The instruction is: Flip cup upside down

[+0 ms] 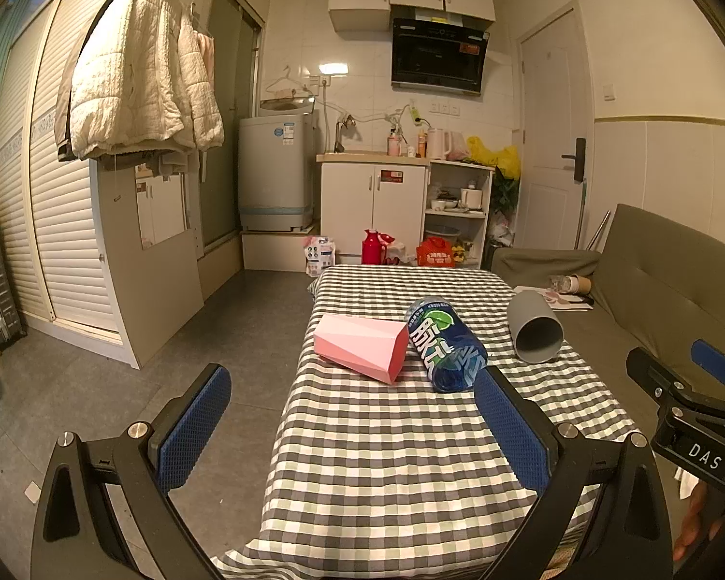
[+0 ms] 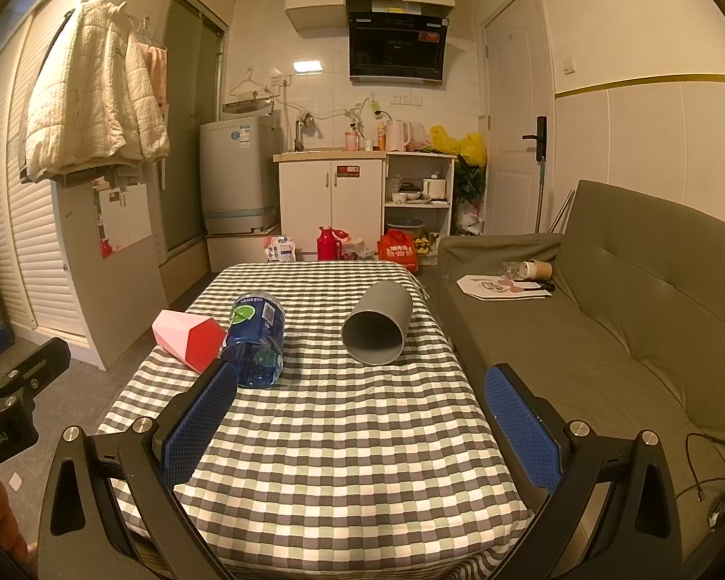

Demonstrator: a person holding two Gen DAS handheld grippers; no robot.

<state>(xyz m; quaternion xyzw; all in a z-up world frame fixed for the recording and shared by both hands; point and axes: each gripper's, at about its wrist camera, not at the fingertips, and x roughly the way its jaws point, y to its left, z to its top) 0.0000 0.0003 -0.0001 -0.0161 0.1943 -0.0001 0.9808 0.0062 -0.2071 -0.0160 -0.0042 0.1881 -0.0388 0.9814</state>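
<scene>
**While both grippers wait, cups lie on their sides**

With jaws spread wide and empty, the right gripper faces the grey cup, mouth toward it, near the table's right edge. The left gripper faces the pink cup, beside the bottle.

The table wears a soft checked cloth. On it lie a matt grey cup, a faceted pink plastic cup and a glossy blue bottle of clear plastic. Textured blue rubbery pads line the black grippers' fingers.
</scene>
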